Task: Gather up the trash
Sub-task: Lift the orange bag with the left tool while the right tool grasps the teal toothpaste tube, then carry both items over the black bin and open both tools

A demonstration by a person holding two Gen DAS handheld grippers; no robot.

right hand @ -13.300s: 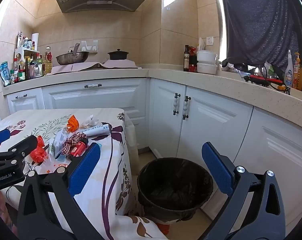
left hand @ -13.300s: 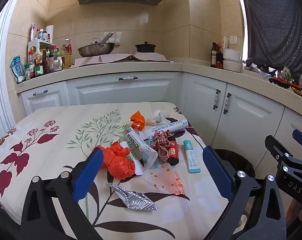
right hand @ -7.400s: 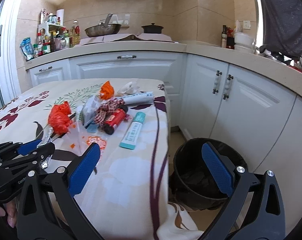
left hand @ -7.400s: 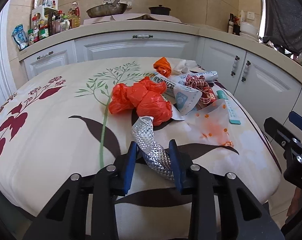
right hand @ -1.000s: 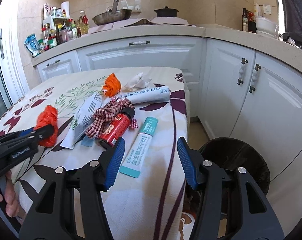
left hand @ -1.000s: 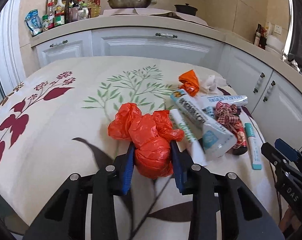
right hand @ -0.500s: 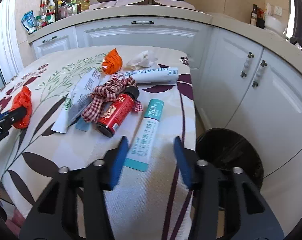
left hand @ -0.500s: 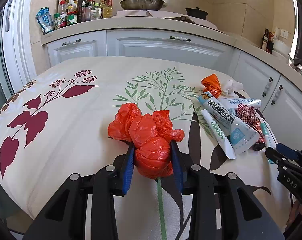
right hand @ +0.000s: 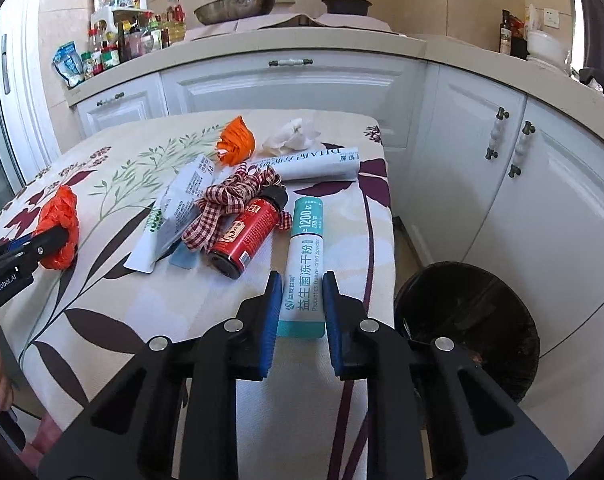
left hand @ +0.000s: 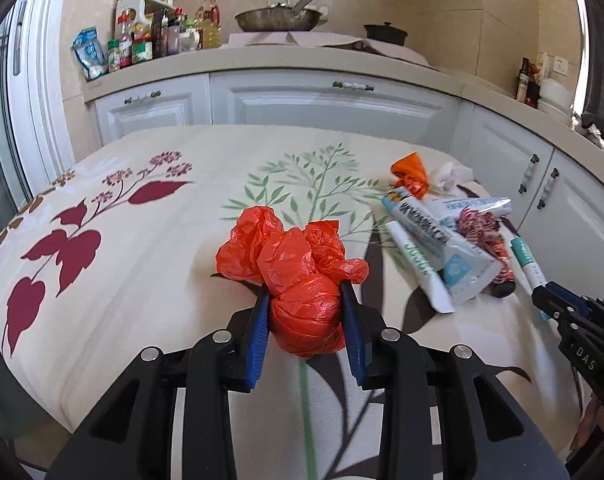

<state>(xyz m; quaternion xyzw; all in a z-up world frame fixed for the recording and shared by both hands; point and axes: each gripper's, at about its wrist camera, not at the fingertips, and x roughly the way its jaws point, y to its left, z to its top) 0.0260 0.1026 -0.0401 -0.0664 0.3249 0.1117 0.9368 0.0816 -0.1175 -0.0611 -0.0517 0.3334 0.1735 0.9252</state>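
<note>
Right gripper (right hand: 302,304) closing around teal packet (right hand: 305,264), pads at its near end

Floral-clothed table (right hand: 113,320), teal box (right hand: 305,264), red can (right hand: 245,232), tubes (left hand: 434,240)

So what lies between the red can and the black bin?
In the right wrist view, the teal-and-white packet lies between the red can and the black bin, then the tablecloth's edge.

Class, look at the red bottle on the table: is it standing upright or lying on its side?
Lying on its side. The red bottle rests lengthwise on the tablecloth, its dark cap end pointing away, under the checked ribbon.
</note>
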